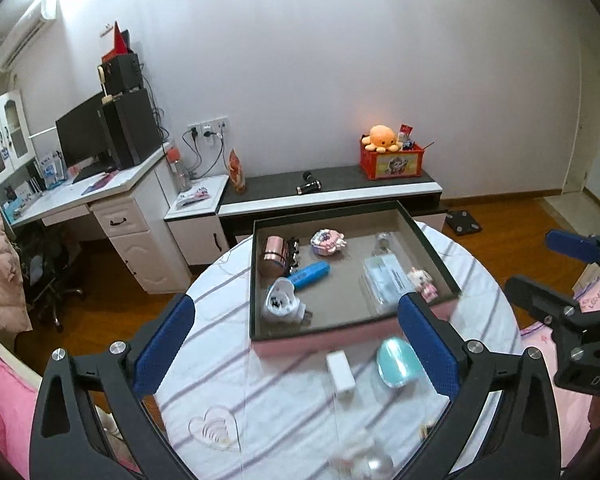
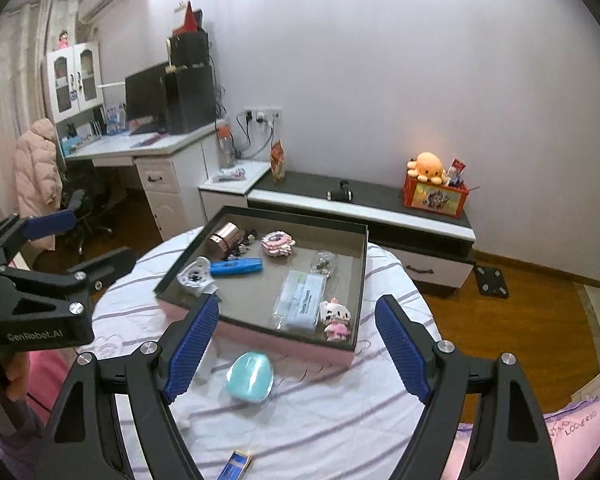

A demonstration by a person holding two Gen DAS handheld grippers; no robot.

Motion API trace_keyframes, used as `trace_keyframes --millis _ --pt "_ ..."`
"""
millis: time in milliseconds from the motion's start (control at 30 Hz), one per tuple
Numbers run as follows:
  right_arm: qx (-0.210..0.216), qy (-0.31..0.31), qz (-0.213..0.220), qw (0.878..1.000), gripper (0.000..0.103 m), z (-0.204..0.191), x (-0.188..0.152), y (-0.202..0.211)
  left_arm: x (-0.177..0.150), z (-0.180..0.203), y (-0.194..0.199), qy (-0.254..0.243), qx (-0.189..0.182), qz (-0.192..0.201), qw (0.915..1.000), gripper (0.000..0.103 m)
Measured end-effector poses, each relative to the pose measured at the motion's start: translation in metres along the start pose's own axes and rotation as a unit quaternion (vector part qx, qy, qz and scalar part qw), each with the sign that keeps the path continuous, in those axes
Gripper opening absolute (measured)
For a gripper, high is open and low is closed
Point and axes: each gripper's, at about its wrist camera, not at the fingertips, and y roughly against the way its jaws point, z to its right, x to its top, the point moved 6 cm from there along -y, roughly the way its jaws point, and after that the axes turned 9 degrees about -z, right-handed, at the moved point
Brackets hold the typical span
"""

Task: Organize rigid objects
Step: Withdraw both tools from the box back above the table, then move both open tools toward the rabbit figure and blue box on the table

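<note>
Both the left gripper [image 1: 296,344] and right gripper [image 2: 296,344] stand spread and empty above the desk; the smooth teal oval case [image 2: 250,377] appears rigid, light, slippery, best pinched across its narrower sides.

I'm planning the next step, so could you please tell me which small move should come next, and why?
Probably lower the right hand-held gripper onto the teal case. It lies on the tablecloth outside the tray, just ahead of the open, empty jaws, while other small things already sit inside.
</note>
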Motion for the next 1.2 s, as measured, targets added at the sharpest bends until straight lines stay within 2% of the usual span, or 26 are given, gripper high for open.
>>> trace_keyframes --millis 300,467,600,733,900,1200 --pt "-0.012 -0.003 0.046 0.999 0.084 -0.013 -0.044 0.051 -0.056 0.013 0.035 -0.012 0.001 0.014 0.9998 0.103" --pt "-0.015 -0.02 0.051 0.998 0.084 -0.013 -0.069 0.061 -0.08 0.016 0.045 -0.003 -0.006 0.015 0.9999 0.103" --pt "0.001 -0.044 0.047 0.998 0.084 -0.01 -0.089 0.059 -0.095 0.017 0.051 0.007 -0.006 0.016 0.9998 0.103" --pt "0.001 -0.058 0.033 0.998 0.084 -0.006 -0.1 0.055 -0.102 0.017 0.052 0.011 -0.008 0.011 0.9999 0.103" --pt "-0.001 -0.069 0.035 0.997 0.084 0.0 -0.102 0.056 -0.102 0.014 0.051 0.018 0.001 0.009 0.9998 0.103" --pt "-0.002 -0.063 0.023 0.998 0.084 -0.003 -0.106 0.052 -0.107 0.014 0.039 0.018 0.006 -0.009 0.9998 0.103"
